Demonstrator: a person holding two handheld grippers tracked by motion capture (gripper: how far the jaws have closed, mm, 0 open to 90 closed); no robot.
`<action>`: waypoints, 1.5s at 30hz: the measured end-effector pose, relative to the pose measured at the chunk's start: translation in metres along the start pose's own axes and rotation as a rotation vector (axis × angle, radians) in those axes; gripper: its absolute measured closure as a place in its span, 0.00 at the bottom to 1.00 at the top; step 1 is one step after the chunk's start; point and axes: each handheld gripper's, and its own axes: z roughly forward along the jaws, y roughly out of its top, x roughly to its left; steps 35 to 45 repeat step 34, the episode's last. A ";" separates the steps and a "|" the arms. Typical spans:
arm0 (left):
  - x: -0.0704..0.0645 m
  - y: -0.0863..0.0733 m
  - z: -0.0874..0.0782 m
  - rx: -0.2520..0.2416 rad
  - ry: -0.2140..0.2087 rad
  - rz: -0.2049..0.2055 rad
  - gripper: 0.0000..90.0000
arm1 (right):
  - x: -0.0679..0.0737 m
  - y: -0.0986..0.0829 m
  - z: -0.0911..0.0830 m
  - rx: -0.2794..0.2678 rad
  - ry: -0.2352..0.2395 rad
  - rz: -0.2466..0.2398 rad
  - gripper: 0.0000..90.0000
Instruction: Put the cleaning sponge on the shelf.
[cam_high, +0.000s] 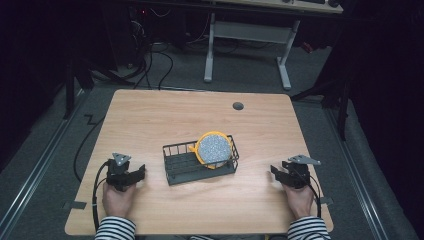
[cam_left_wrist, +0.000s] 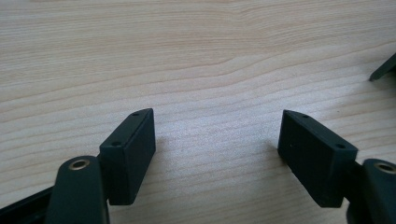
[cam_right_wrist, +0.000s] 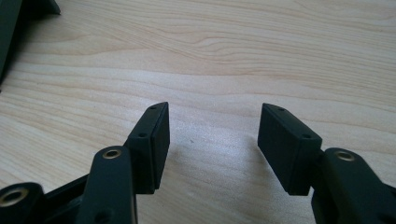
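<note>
A pale wood-grain rectangular table (cam_high: 150, 125) carries a dark wire basket (cam_high: 182, 167) at its centre. A round, speckled grey disc with a yellow rim (cam_high: 214, 148) leans inside the basket's right end. The black left gripper (cam_high: 131, 176) and black right gripper (cam_high: 278, 175) rest on the tabletop either side, jaws spread wide, holding nothing.

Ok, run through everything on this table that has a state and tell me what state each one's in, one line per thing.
left gripper: open, nothing between the jaws, low over the table
right gripper: open, nothing between the jaws, low over the table
wire basket: upright, left part bare
speckled disc with yellow rim: tilted, leaning in the basket's right end
</note>
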 end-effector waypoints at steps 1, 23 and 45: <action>0.000 0.000 0.000 0.000 0.000 0.000 0.31 | 0.001 0.000 0.000 0.004 -0.002 0.003 0.49; 0.000 0.000 0.000 -0.001 0.000 0.001 0.33 | 0.008 -0.004 0.001 0.030 -0.041 -0.030 0.38; -0.001 0.000 0.000 -0.007 -0.002 0.009 0.36 | 0.008 -0.004 0.001 0.030 -0.041 -0.029 0.38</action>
